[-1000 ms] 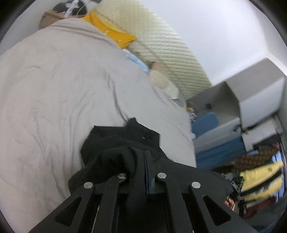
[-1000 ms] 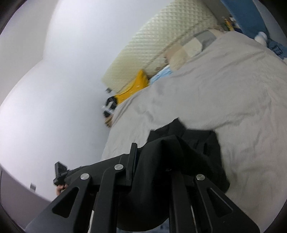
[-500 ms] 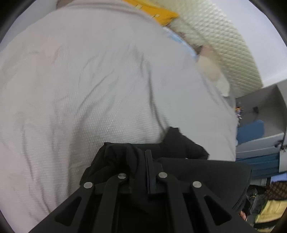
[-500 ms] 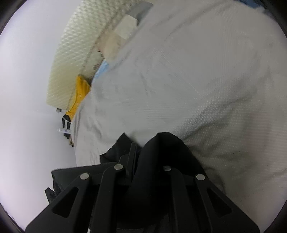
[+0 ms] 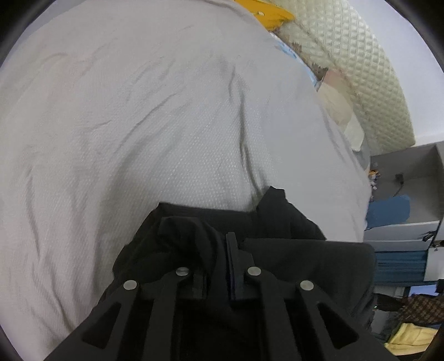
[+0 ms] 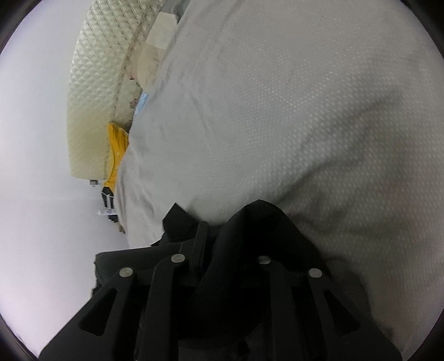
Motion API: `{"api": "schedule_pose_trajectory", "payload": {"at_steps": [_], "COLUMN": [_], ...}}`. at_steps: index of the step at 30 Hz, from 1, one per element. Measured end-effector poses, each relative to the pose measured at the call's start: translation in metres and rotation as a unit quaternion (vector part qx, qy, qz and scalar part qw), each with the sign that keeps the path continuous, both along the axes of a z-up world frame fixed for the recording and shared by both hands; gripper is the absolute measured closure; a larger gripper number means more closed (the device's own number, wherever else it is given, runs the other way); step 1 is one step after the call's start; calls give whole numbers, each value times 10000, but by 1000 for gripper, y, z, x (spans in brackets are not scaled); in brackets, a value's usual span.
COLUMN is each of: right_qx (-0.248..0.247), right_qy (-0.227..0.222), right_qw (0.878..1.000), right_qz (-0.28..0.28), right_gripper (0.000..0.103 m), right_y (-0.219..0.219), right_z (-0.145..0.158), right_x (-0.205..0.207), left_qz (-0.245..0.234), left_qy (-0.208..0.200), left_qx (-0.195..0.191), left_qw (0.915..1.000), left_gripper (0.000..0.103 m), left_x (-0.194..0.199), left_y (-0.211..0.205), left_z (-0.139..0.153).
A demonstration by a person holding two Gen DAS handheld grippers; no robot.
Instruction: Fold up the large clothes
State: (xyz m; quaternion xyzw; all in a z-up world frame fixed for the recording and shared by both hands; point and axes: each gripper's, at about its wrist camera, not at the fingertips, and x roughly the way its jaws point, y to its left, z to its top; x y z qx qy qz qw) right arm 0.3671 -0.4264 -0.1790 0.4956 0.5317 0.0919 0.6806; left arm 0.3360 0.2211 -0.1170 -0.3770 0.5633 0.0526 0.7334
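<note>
A large black garment [image 5: 288,222] is held over a bed with a pale grey cover [image 5: 138,125]. My left gripper [image 5: 219,250] is shut on a bunched fold of the black garment, and the cloth stretches off to the right. My right gripper [image 6: 222,241] is shut on another part of the same garment [image 6: 258,219], which drapes over its fingers. The fingertips of both grippers are mostly hidden by cloth.
A cream quilted headboard [image 5: 360,69] stands at the far end, with pillows [image 5: 335,102] and a yellow item [image 5: 266,14] in front of it. Grey shelving with blue boxes [image 5: 399,211] is right of the bed. A white wall [image 6: 41,194] is on the left.
Both grippers have tilted down and moved closer to the bed cover with the garment still held. The wall and room fill less of both views.
</note>
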Motion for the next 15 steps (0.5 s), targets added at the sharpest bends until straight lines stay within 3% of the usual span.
{"api": "schedule_pose_trajectory", "payload": {"at_steps": [2, 4, 6, 9, 11, 15], "right_qx": [104, -32, -261, -676, -1154, -2055], "right_qy": [-150, -378, -575, -900, -1180, -1736], "right_qw": [9998, 9993, 9980, 9936, 9861, 9607], "right_qz": [3, 32, 47, 57, 178, 684], "right_gripper": [51, 33, 32, 32, 32, 31], "right_y": [-5, -14, -22, -28, -20, 40], "right_z": [16, 43, 66, 106, 134, 167], "right_x": [-11, -23, -34, -49, -59, -77], "left_qz": [48, -53, -90, -201, -550, -1065], "left_qy": [-199, -389, -669, -1130, -1399, -1823], "left_qx": [-112, -186, -93, 417, 822, 1633], "left_qw": [9997, 9991, 9977, 9925, 9852, 9637], "left_gripper": [82, 64, 31, 28, 28, 28], "left_x": [-18, -36, -54, -79, -88, -93], "left_y": [5, 9, 13, 12, -2, -53], "left_z": [18, 38, 63, 104, 125, 138]}}
